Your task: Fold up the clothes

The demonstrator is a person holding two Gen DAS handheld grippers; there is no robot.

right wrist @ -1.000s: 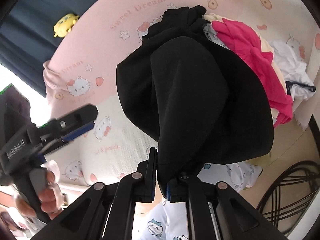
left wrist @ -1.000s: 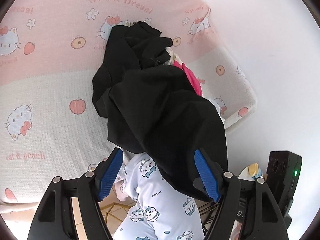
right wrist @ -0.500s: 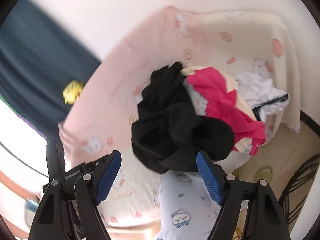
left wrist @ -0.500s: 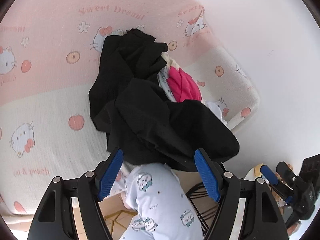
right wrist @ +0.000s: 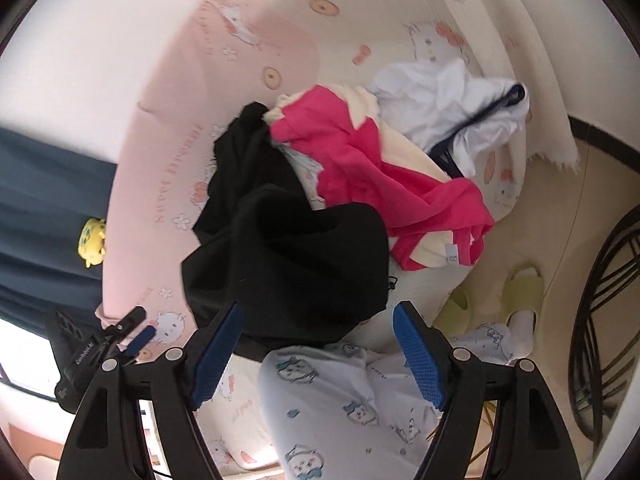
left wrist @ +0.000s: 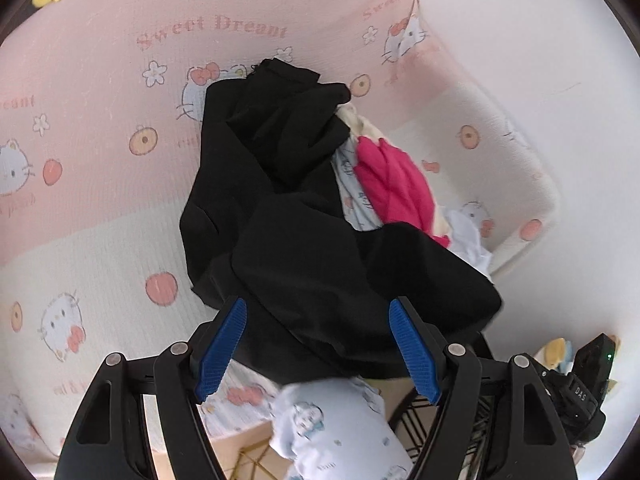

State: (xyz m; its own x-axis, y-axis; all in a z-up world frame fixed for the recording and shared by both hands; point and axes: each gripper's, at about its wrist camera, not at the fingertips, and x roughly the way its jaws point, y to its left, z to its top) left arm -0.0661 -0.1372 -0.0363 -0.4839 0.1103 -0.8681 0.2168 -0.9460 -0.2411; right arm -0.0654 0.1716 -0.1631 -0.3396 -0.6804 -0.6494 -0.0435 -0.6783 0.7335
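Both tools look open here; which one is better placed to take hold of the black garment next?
Probably the left tool: the black garment drapes down between its open fingers. The right tool is also open, but only the garment's lower edge reaches its gap.

black garment (left wrist: 304,240), pink garment (right wrist: 360,168)

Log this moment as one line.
left gripper: open, empty | right gripper: open, empty | black garment: heaped on bed, unfolded | pink garment: beside it, untouched
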